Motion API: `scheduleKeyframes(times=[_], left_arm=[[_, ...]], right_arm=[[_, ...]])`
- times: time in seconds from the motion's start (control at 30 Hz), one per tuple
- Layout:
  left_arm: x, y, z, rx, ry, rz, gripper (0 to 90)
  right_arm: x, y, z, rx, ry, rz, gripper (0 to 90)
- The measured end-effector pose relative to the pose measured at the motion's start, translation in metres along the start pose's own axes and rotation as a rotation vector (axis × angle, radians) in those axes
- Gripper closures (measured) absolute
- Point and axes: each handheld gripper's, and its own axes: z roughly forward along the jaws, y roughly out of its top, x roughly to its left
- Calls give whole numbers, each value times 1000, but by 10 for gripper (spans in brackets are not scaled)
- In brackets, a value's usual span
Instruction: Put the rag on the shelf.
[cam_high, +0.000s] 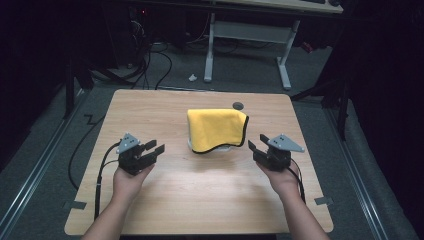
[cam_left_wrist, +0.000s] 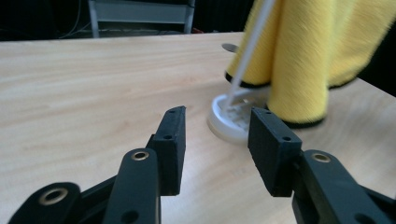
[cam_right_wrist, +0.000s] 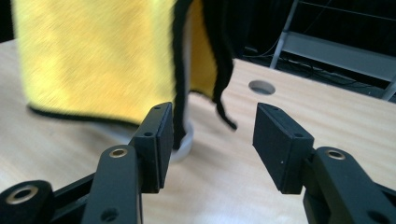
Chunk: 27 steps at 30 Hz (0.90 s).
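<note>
A yellow cloth (cam_high: 216, 129) with a black hem hangs draped over a white stand in the middle of the wooden table (cam_high: 200, 190). In the left gripper view the cloth (cam_left_wrist: 308, 51) falls in folds beside the stand's thin white rod (cam_left_wrist: 247, 46) and round white base (cam_left_wrist: 229, 121). My left gripper (cam_high: 156, 146) sits left of the cloth, apart from it, open and empty (cam_left_wrist: 217, 114). My right gripper (cam_high: 257, 141) sits right of the cloth, open with nothing between its pads (cam_right_wrist: 212, 112). In the right gripper view the cloth (cam_right_wrist: 98, 56) hides most of the stand.
A round grommet hole (cam_high: 238, 105) lies in the tabletop behind the cloth. Beyond the table's far edge stand a white desk frame (cam_high: 250, 35) and floor cables (cam_high: 150, 65). Bare wood stretches between my hands and the near edge.
</note>
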Motion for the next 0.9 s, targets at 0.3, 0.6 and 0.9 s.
scheduleKeyframes(times=[0.3,0.6,0.9], left_arm=[[-29,-42,-22,98,5,72,530],[-76,-86,-31,273,-40,188,499],[-78,-81,-29,239,-57,189,490]], right_arm=[[30,-43,-27,24,15,-11,483],[57,-88,-49,109,-15,-15,492],[62,-95,-50,147,-8,-21,483]])
